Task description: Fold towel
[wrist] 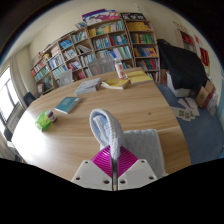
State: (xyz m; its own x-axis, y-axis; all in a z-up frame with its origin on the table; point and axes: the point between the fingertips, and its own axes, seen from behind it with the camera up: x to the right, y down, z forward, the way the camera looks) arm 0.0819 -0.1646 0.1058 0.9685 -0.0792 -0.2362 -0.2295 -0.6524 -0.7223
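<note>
A light blue-grey towel [105,128] hangs up out of my gripper [113,165], pinched between the two magenta pads [103,159]. The fingers are shut on a fold of it. It is held above the round wooden table [70,130]. More of the towel [143,148] drapes down to the right of the fingers, by the table's near edge.
On the table lie a blue book [67,104], a green object [45,120], a grey book [88,87], a yellowish book [135,76] and a bottle [119,69]. Bookshelves [100,45] line the far wall. A dark chair [183,68] stands at the right.
</note>
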